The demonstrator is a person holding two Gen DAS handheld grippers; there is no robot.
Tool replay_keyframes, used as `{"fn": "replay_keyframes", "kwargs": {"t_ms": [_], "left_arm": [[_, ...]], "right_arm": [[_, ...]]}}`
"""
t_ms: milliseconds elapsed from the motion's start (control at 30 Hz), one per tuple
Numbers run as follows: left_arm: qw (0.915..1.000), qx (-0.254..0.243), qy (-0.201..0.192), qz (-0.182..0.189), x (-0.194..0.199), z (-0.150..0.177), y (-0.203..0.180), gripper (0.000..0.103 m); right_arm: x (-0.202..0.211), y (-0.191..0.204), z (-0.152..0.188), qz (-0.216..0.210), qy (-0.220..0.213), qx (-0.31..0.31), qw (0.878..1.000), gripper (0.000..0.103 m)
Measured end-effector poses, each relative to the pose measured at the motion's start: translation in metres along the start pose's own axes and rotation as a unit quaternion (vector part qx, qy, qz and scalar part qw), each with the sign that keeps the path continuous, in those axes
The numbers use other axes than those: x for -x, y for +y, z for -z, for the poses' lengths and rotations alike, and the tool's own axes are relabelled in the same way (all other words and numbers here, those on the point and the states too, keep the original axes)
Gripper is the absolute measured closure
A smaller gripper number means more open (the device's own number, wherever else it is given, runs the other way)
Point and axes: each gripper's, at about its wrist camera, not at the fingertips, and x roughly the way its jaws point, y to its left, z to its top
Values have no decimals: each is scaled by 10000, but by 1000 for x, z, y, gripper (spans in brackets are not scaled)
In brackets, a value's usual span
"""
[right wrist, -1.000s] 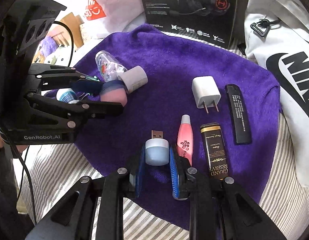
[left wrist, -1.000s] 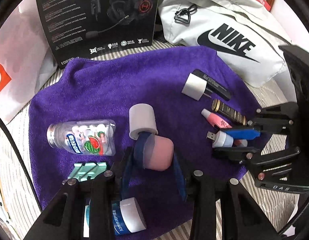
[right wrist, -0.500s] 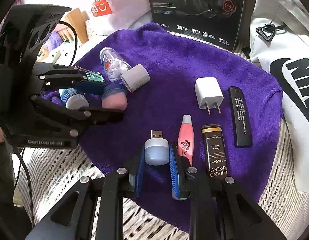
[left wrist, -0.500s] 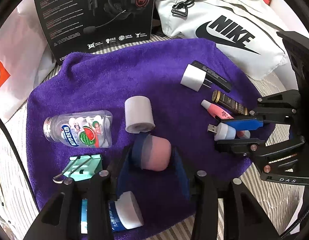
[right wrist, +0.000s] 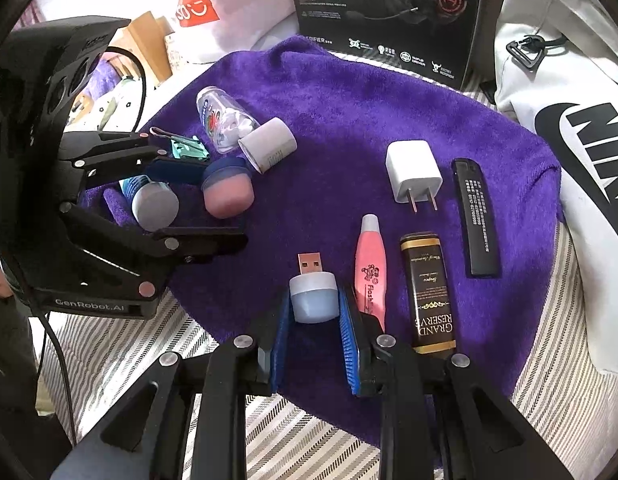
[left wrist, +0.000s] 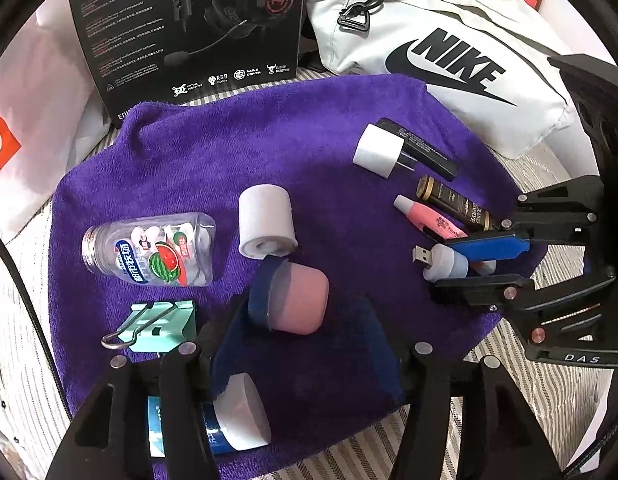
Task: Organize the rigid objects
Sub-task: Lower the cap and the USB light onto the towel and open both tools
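Left claw (left wrist: 309, 312): jaws stood apart, wider than the pink-and-blue cap (left wrist: 297, 300) between them; only the left pad touched its blue rim.
Pink-and-blue cap: lay on the purple towel (left wrist: 237, 152), just below the white roll (left wrist: 265, 221).
Right claw (right wrist: 314, 320): pads pressed both sides of the blue USB light (right wrist: 312, 294), plug pointing away.
Blue USB light: sat at the towel's near edge, just left of the pink tube (right wrist: 370, 258).
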Motion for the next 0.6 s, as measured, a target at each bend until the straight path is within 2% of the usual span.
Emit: {"fn": "replay_keyframes", "kwargs": {"t_ms": [167,300,600], "left_arm": [[10000,27,-3,11,1,2,0,46],[10000,59,-8,30,2,3,1,45],[10000,56,-8,-9,1,4,-3,37]], "right_arm": [[1,-2,0,9,44,-123,9999,75],[4,-8,2,101,35,-221,9997,66],[10,-12,6,97,-10,-335,9994,65]]}}
